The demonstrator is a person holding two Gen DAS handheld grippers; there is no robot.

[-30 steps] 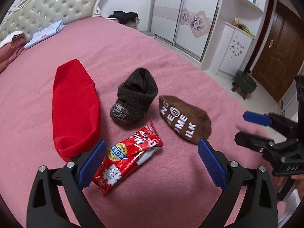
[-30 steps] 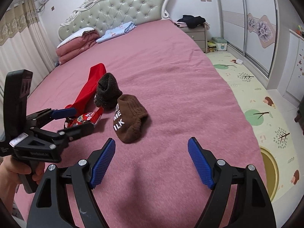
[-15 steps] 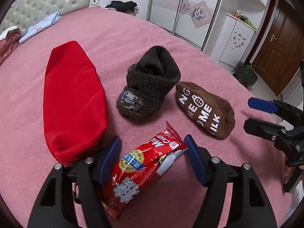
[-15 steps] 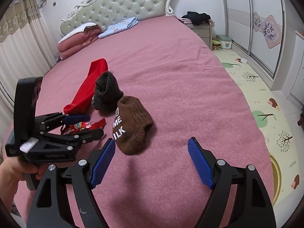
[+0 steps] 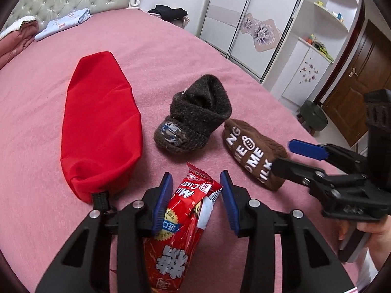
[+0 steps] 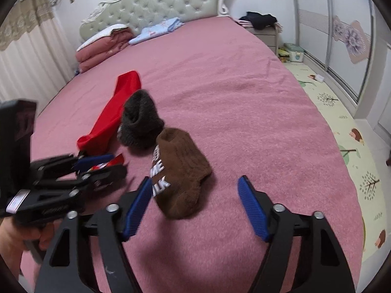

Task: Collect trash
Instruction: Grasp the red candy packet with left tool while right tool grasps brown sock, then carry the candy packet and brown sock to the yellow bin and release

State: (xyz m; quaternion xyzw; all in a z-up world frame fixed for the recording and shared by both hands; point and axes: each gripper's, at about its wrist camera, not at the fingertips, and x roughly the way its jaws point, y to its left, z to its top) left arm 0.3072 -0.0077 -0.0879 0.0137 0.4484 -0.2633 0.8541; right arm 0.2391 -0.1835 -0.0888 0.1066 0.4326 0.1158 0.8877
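My left gripper (image 5: 195, 195) straddles the red candy wrapper (image 5: 180, 232) lying on the pink bed (image 5: 220, 56), jaws narrowed but not clearly pinching yet. Slick foil, so it might squirt out or crumple. Right gripper (image 6: 193, 205) is spread wide near the brown sock (image 6: 180, 168). Wrapper reads "MILK CANDY"; sock shows "ME MILK".

Your left gripper (image 5: 195, 197) straddles the candy wrapper (image 5: 185, 219), which lies between its jaws on the bed (image 5: 171, 48). Ahead-left of those jaws lies the pouch (image 5: 100, 122); straight ahead, the knit hat (image 5: 195, 117). Ahead-right lies the lettered sock (image 5: 254, 153), just before your right gripper (image 6: 193, 202).
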